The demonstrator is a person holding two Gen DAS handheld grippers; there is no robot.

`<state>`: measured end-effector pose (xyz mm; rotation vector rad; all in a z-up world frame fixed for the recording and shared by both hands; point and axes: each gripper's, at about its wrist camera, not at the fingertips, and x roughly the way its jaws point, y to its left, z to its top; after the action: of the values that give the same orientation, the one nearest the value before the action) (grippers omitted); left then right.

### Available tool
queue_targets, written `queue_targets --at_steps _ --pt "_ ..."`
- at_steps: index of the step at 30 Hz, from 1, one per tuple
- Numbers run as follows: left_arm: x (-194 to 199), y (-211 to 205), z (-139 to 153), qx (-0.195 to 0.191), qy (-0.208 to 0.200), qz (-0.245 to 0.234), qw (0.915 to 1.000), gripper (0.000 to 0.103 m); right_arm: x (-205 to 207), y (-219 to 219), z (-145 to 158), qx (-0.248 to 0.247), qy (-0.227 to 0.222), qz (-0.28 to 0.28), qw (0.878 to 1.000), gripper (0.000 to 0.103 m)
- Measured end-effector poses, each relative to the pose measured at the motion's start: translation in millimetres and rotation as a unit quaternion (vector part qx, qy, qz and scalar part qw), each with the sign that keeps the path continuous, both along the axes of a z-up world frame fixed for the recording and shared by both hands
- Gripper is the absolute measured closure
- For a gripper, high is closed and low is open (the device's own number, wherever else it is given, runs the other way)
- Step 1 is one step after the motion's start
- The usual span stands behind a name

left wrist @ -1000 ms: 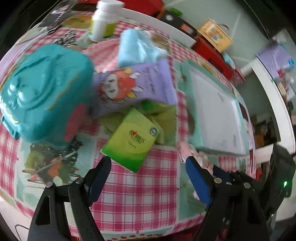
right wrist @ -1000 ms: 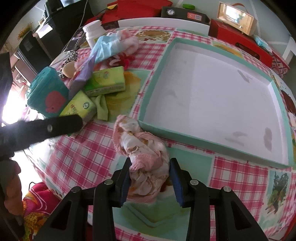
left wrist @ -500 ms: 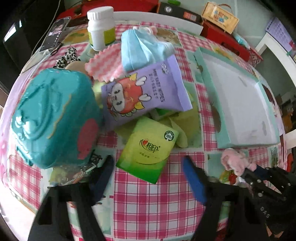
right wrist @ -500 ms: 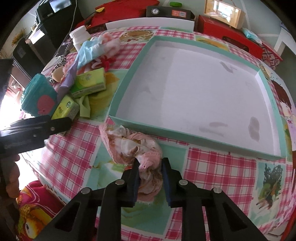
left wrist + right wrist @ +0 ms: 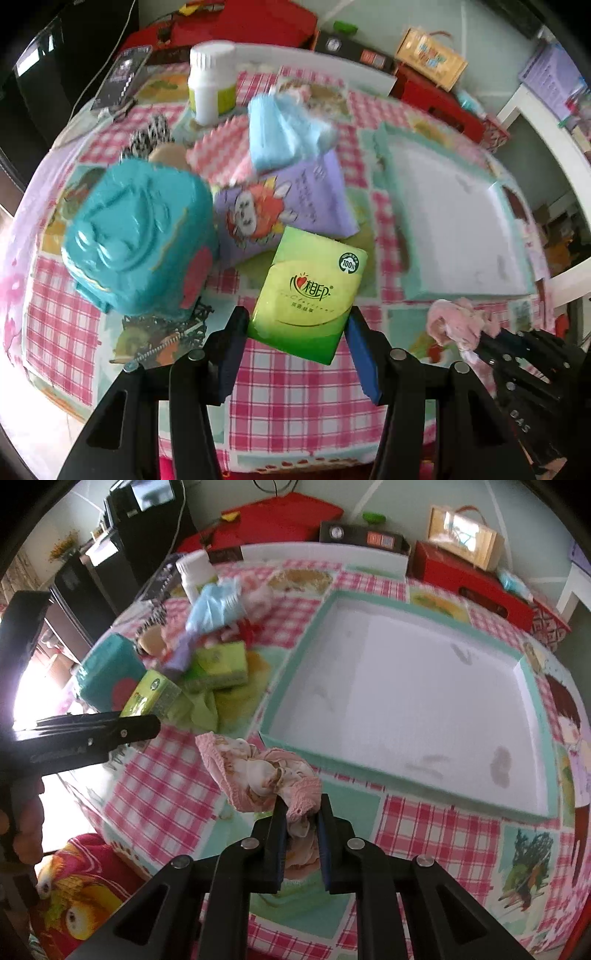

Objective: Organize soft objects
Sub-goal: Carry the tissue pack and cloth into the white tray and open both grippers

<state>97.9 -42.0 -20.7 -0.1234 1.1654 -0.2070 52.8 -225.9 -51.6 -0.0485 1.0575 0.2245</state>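
Each camera rides on its own claw and looks steeply down along the fingers at the checked surface (image 5: 295,391), close above it. The left wrist view faces the green tissue pack (image 5: 308,291), with the teal tray (image 5: 391,206) to its right. The right wrist view faces that tray (image 5: 295,686) head-on. Both views share the tray, the pack (image 5: 149,694) and the pink cloth (image 5: 458,323) (image 5: 258,775).

Daylight is flooding both fisheye views, and a glare is blowing out the left edge of the right wrist view to white. Motion blur is smearing the left wrist view, softening the bottle (image 5: 211,85) and the tray (image 5: 454,229); the tissue pack (image 5: 308,291) is staying readable. Straight lines are bowing toward the dark round borders. Shadows on the tablecloth (image 5: 166,794) are lying soft and faint.
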Motion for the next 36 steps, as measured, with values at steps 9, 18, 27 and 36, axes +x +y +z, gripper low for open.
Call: queue_targets --at_steps 9,18,27,36 --pt "11 -23 36 0.002 -0.046 -0.023 0.9987 0.048 8 -18 33 -0.016 -0.046 -0.036 0.998 0.088" --pt "52 -83 44 0.006 -0.059 -0.059 0.9965 0.048 52 -77 53 -0.021 -0.060 -0.141 0.988 0.088" --pt "92 -143 35 0.007 -0.062 -0.080 0.9948 0.048 100 -140 56 -0.010 -0.064 -0.235 0.970 0.087" --pt "122 -183 14 0.001 -0.059 -0.094 0.9938 0.048 126 -192 40 -0.022 -0.054 -0.315 0.947 0.087"
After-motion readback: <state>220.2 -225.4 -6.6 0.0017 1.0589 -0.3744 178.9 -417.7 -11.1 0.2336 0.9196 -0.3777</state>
